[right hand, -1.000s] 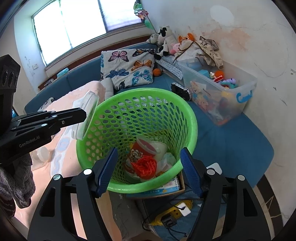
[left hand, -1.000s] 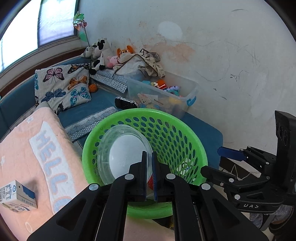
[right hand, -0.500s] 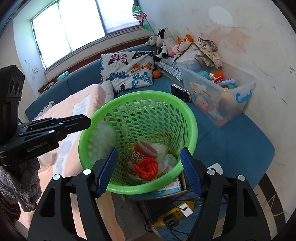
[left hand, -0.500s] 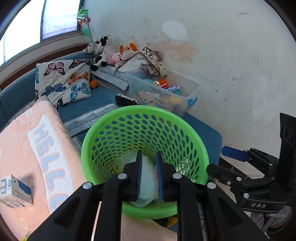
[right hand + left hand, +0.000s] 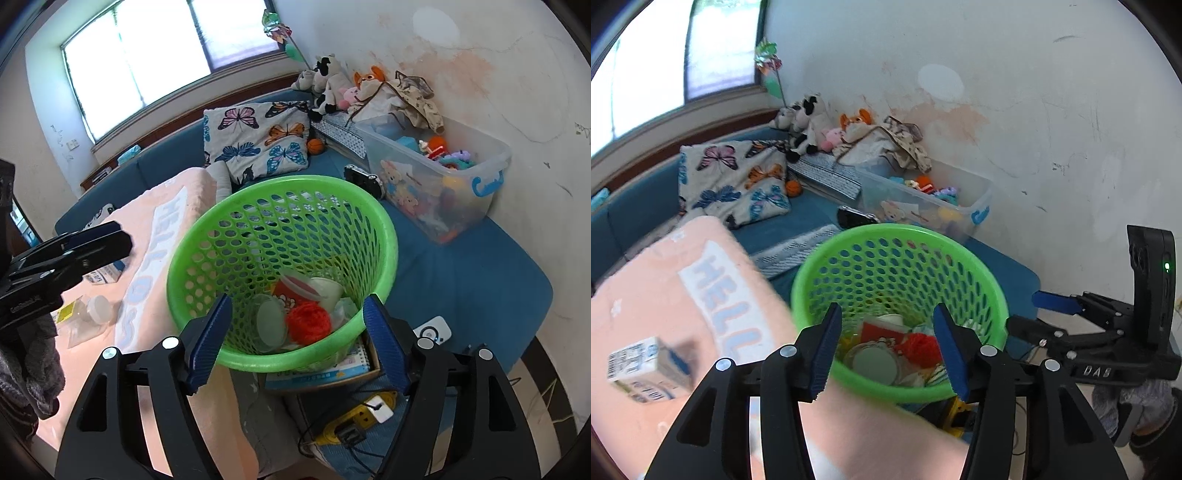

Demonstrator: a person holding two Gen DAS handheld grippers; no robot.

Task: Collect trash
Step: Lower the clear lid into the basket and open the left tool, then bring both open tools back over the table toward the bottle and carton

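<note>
Both grippers hang with jaws spread and empty over the near rim of a green basket (image 5: 384, 236) in a bedroom corner.

The left gripper (image 5: 886, 345) and right gripper (image 5: 295, 334) hold nothing. The basket's bottom holds a clear round lid (image 5: 271, 325), a red cup (image 5: 291, 288), a white cup (image 5: 327, 290) and an orange yarn ball (image 5: 308, 321). A peach blanket (image 5: 155, 229) beside it carries a small milk carton (image 5: 646, 365) and a white-capped jar (image 5: 98, 308). Behind lie blue cushions, a butterfly pillow (image 5: 256, 142), a clear toy bin (image 5: 439, 184), plush toys (image 5: 332, 86), a stained white wall (image 5: 498, 66) and a bright window (image 5: 147, 55).
</note>
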